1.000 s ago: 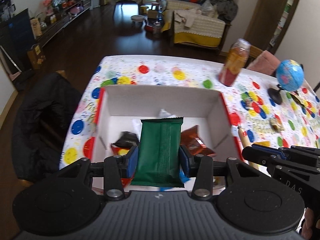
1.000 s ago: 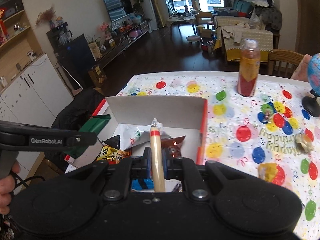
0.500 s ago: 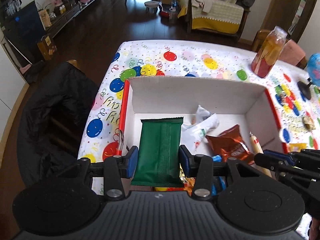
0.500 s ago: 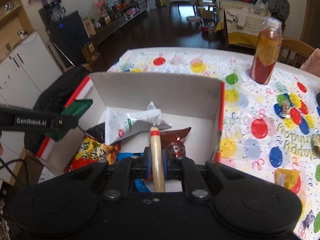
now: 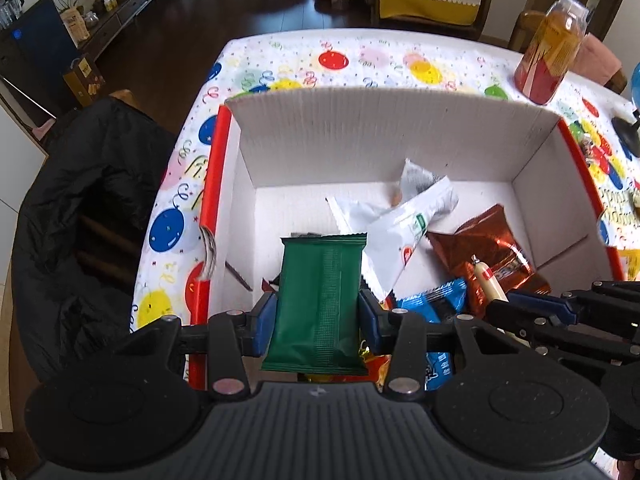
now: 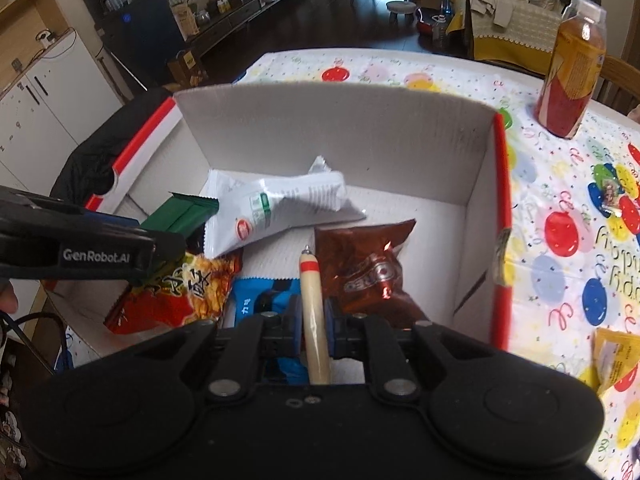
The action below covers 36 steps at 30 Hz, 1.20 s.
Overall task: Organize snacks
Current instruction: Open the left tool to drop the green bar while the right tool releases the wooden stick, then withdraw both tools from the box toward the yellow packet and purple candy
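Note:
A white cardboard box with red edges stands on the balloon-print tablecloth. My left gripper is shut on a dark green snack packet, held over the box's near left part. My right gripper is shut on a beige sausage stick with a red band, also over the box; that sausage stick and the green packet show in the opposite views. Inside lie a white packet, a brown packet, a blue packet and a red-orange bag.
An orange-red drink bottle stands beyond the box's far right corner. A yellow packet and small sweets lie on the cloth at right. A globe's base stands at the right. A chair with a black jacket stands left of the table.
Both grippers have come down and forward over the box while tipping downward, so its inside fills more of each view. The green packet and the sausage stick stay gripped.

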Available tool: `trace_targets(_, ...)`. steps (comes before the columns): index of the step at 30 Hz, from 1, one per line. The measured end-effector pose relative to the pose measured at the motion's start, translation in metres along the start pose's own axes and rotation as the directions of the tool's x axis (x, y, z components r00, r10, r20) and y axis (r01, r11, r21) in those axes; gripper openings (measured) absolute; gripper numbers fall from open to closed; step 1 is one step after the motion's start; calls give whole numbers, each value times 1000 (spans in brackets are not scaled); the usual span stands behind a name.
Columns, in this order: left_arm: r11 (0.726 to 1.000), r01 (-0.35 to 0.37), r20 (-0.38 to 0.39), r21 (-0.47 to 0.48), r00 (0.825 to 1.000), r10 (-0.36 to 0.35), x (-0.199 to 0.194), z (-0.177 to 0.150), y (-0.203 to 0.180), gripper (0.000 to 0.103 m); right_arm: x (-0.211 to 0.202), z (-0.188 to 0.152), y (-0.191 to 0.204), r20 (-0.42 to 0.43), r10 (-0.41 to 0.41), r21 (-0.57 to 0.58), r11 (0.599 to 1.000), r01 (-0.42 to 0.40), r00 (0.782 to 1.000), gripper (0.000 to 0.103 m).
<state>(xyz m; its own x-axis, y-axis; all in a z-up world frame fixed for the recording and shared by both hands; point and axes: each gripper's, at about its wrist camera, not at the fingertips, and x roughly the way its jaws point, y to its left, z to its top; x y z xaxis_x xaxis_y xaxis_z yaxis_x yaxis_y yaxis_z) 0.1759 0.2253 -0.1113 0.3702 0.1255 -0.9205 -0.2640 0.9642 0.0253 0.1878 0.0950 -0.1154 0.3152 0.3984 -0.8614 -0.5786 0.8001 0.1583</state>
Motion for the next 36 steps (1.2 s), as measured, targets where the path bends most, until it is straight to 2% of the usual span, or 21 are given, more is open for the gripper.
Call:
trace_targets(13,1000,-7,0,2,1000,7,-1,-7,0,45,-10,-4,8,11,-15,-14,1000,15,1000,31)
trace_targets(16,1000,2,12,-14,1000,-1,-8,-10,2,56,-20,-6,10,33,-18,-19,1000,19,999,45)
trace_targets(18,1000,4,26,-15,1000,-3,-13,-12,2,57,-26,-7,10,50,-13,-20,1000,14,999,57)
trace_targets(24,1000,10,53,-16,999,-10,-29,-17,2,61,-47,-11,11,93,1,-13,1000,0,996,71)
trace_targets(31,1000,5,105,-8,994,-4,-53,-25,-1,63,-73,-16,10,146,-2,7,1000,1,989,81)
trace_targets(36,1000,23,142,2,990,-23,-70,-30,-5,75,-92,-22,9,181,-3,13,1000,1,984,90)
